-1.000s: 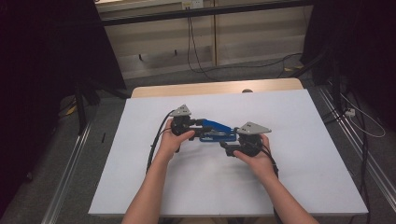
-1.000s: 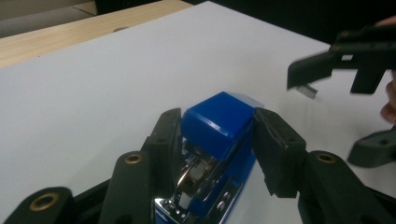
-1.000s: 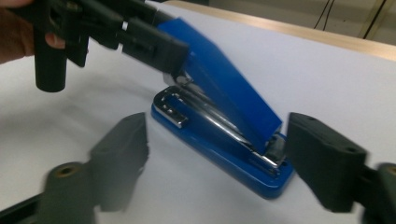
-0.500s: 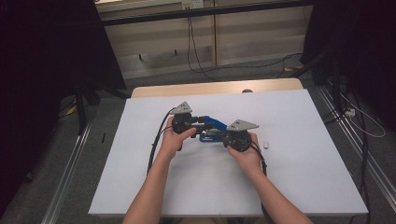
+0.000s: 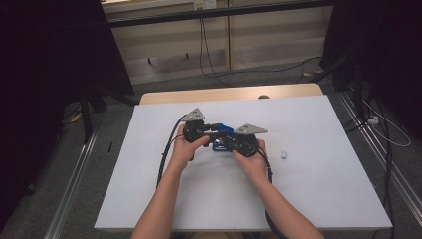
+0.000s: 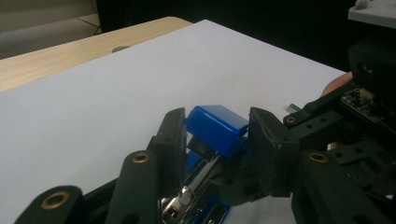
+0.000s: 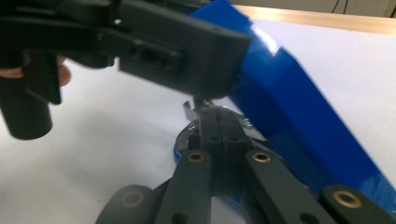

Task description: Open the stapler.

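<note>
L gripper jaws part-open, clamping blue stapler lid. R gripper jaws pinched fully together at stapler's metal mechanism; can't tell whether it grips.

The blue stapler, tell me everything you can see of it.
The stapler is glossy blue plastic with a shiny metal staple track inside. Its lid is swung up, open, tilted over the white sheet near the table's middle. The left gripper clamps the lid end between its jaws. The right gripper, jaws together, pinches a thin metal part at the track.
</note>
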The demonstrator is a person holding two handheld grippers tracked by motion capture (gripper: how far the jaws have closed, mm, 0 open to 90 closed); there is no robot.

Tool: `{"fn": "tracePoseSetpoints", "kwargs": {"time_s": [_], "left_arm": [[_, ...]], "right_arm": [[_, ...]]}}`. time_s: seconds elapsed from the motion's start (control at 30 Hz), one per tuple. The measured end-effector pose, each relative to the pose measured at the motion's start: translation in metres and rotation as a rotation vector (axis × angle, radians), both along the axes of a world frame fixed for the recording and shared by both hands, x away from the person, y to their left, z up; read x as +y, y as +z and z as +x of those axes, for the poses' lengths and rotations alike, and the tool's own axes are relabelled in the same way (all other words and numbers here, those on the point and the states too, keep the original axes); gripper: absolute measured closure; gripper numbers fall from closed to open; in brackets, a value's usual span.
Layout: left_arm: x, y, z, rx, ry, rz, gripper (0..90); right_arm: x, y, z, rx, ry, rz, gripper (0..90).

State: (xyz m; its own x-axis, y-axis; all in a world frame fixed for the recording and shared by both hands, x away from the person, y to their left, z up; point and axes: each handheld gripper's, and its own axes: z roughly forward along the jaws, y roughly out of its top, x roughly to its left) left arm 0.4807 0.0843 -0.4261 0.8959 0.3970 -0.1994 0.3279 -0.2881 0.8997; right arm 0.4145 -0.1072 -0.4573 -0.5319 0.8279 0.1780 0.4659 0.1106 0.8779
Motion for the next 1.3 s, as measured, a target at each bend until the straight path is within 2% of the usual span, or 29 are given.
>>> {"fn": "tracePoseSetpoints", "kwargs": {"time_s": [0.1, 0.2, 0.4, 0.73, 0.9, 1.0, 1.13, 1.3], "left_arm": [[0.000, 0.000, 0.000, -0.001, 0.001, 0.001, 58.1], [0.000, 0.000, 0.000, 0.001, 0.003, -0.002, 58.1], [0.000, 0.001, -0.001, -0.003, 0.006, 0.006, 58.1], [0.000, 0.002, -0.001, 0.000, 0.015, 0.003, 58.3], [0.001, 0.001, -0.001, -0.003, 0.022, 0.005, 58.3], [0.001, 0.001, -0.002, -0.002, 0.023, 0.000, 58.5], [0.004, 0.000, -0.001, 0.004, 0.028, 0.003, 59.0], [0.011, -0.001, 0.001, 0.020, 0.050, -0.040, 59.4]], "right_arm": [[-0.001, -0.001, 0.001, -0.003, -0.002, 0.016, 90.0], [-0.002, -0.003, 0.002, -0.002, -0.007, 0.002, 90.0], [0.000, -0.005, 0.003, 0.004, -0.018, 0.021, 90.0], [0.005, -0.005, 0.007, 0.006, -0.026, 0.026, 90.0], [0.007, -0.004, 0.009, 0.002, -0.029, 0.010, 90.0], [0.006, -0.005, 0.009, 0.008, -0.032, 0.024, 90.0], [0.008, -0.005, 0.008, -0.006, -0.045, 0.023, 90.0], [0.007, -0.002, 0.008, -0.003, -0.053, 0.045, 90.0]]}}
